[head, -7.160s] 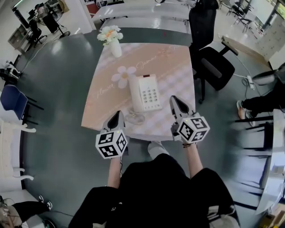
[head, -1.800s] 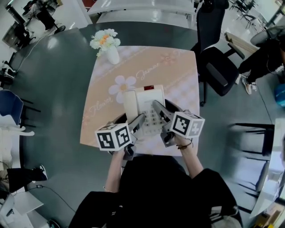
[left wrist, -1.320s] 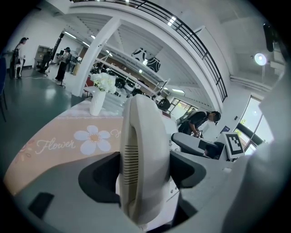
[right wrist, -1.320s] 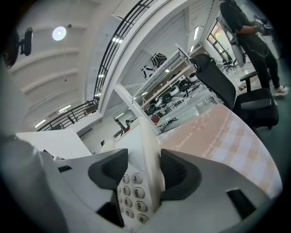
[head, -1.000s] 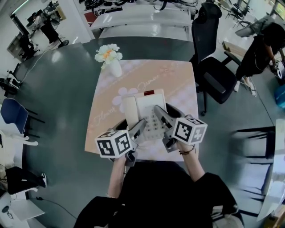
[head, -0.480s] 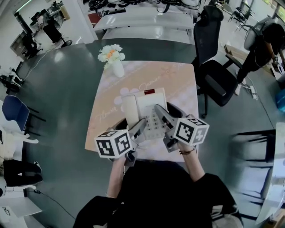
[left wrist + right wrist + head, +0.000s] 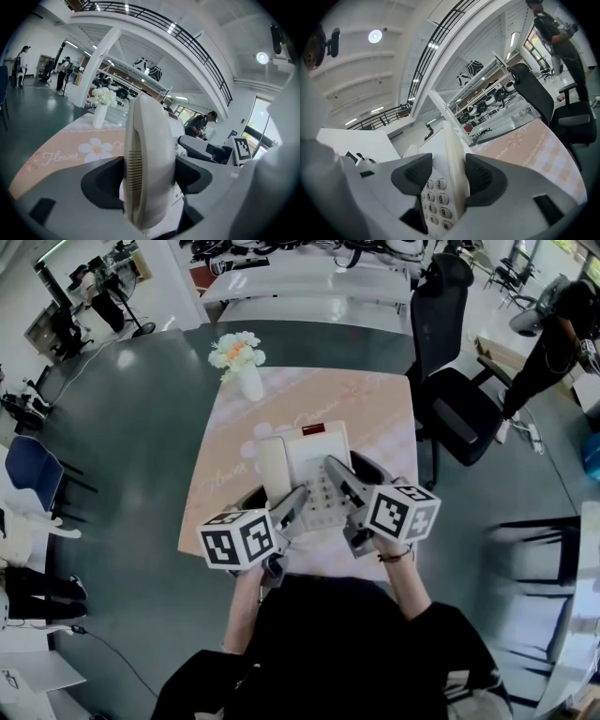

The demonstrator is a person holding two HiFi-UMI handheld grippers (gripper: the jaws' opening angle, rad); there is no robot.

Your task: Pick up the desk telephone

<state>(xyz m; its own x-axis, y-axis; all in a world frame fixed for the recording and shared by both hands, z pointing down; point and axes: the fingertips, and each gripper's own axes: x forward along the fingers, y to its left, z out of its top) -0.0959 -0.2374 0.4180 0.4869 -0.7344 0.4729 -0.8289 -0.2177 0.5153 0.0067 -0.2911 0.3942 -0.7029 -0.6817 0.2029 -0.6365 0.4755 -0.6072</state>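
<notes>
The white desk telephone [image 7: 302, 465] is held up above the pink table [image 7: 370, 409], tilted toward me. My left gripper [image 7: 292, 510] is shut on its left side, where the handset [image 7: 146, 159] fills the space between the jaws. My right gripper [image 7: 343, 486] is shut on the phone's right edge [image 7: 452, 164], beside the keypad [image 7: 437, 201]. In the head view both marker cubes sit at the phone's near end and hide its lower part.
A white vase of flowers [image 7: 246, 367] stands at the table's far left corner. A black office chair [image 7: 455, 381] is just right of the table. A person [image 7: 553, 334] stands at the far right. More desks line the back.
Since 7.2 s ago both grippers closed in from the table's near edge onto the telephone and lifted it. Over the last second the phone and grippers have hardly moved.
</notes>
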